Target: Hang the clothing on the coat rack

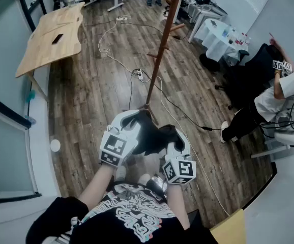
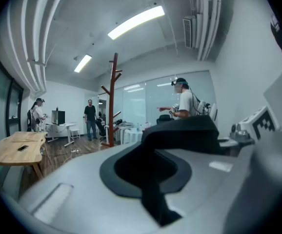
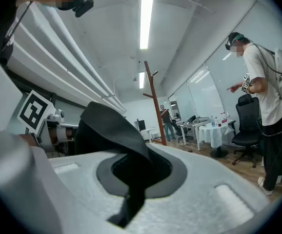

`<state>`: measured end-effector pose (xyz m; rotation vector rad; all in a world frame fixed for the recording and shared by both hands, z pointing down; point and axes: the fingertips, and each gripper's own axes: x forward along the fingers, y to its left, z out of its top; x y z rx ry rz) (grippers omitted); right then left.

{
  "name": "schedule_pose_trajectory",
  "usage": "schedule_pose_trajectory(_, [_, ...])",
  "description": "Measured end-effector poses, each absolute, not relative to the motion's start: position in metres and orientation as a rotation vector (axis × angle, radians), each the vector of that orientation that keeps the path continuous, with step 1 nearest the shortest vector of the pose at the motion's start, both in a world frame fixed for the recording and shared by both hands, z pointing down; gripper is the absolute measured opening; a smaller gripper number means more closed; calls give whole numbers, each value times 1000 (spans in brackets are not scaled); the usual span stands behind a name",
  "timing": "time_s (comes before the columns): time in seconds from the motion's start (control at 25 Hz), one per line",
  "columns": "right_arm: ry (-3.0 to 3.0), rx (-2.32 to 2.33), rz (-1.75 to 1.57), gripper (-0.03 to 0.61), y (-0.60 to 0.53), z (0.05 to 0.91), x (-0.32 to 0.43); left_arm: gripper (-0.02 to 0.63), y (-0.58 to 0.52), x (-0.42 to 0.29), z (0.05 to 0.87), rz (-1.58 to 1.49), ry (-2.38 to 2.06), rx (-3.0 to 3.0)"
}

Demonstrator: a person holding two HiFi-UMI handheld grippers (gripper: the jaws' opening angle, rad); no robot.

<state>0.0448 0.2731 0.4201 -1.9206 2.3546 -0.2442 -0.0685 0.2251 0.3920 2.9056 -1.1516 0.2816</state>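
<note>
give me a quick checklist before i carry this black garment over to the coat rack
1. Left gripper shut on the black garment: ok.
2. Right gripper shut on the same garment: ok.
3. Coat rack upright, with its pegs bare: ok.
4. Wooden floor free of obstacles on the way to the rack: not ok, cables lie round its base and could catch a foot.
5. Person in a white shirt apart from the rack: ok.
6. A loop or collar exposed to hook over a peg: cannot tell, the cloth is bunched between the grippers.
</note>
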Motion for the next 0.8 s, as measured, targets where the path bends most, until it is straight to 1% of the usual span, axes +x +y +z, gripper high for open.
schedule_pose_trajectory(0.32, [2354,-1909,-248,8,278,416,61,15,232,-49,384,269,-1145,2912])
schedule_pose_trajectory(0.8, [2433,-1827,-273,8,297,425,73,15,254,-37,389,241,-1229,2860])
